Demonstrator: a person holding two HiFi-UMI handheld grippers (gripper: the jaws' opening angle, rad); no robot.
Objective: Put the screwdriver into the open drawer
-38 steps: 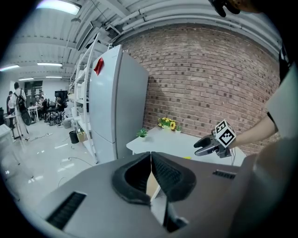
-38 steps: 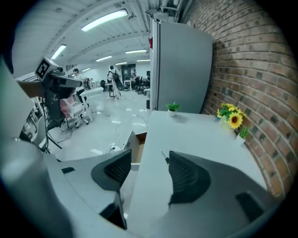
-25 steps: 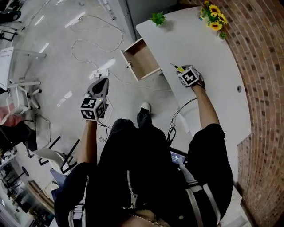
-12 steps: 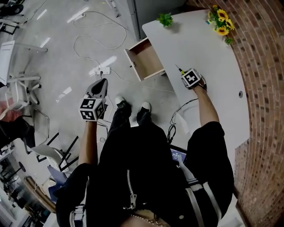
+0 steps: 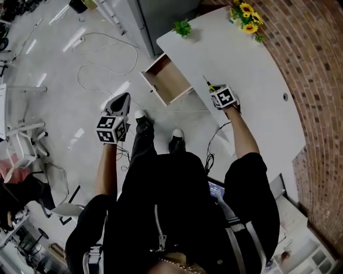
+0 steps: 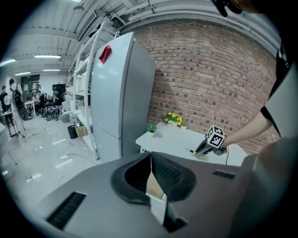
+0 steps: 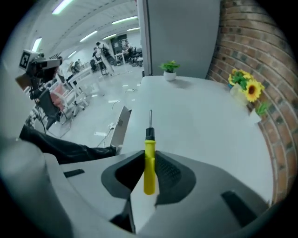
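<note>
A screwdriver [image 7: 149, 163] with a yellow handle and thin dark shaft sits between the pads of my right gripper [image 7: 149, 157], which is shut on the handle, with the shaft pointing ahead over the white table [image 7: 200, 125]. In the head view this gripper [image 5: 214, 90] is at the table's left edge, and the screwdriver [image 5: 207, 83] pokes out beyond it. The open wooden drawer [image 5: 166, 80] juts out from the table just left of it. My left gripper [image 5: 123, 98] hangs over the floor further left, and its jaws [image 6: 150, 156] are shut with nothing held.
A small green plant [image 5: 182, 27] and sunflowers [image 5: 245, 12] stand at the table's far end by the brick wall [image 5: 316, 96]. Cables [image 5: 102, 64] trail over the floor. A tall grey cabinet [image 6: 118, 93] stands beside the table. The person's feet [image 5: 177, 134] are near the drawer.
The right gripper stays on the screwdriver near the table's edge and has rolled a little. The left gripper has shifted slightly over the floor. The person's feet have stepped.
</note>
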